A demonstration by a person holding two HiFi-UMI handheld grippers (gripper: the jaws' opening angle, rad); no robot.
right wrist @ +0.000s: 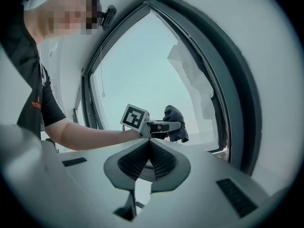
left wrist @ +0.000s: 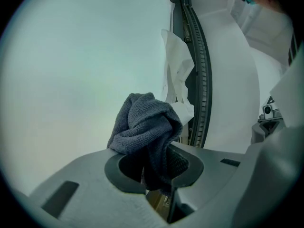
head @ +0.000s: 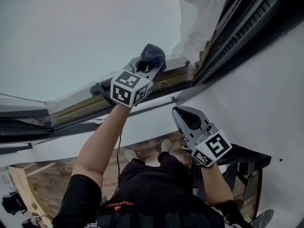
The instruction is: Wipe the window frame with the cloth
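A dark grey knitted cloth bunches out of my left gripper, which is shut on it. In the head view that gripper is held up against the lower rail of the window frame, beside the pane. The left gripper view shows the cloth pinched in the left gripper, with the dark upright of the frame just beyond. My right gripper hangs lower, off the frame, shut with nothing in it. From the right gripper I see the cloth and the frame's side.
A loose white sheet of film hangs at the pane's upper corner by the frame's upright. A white wall lies to the right. Below are a wooden floor and a black piece of furniture.
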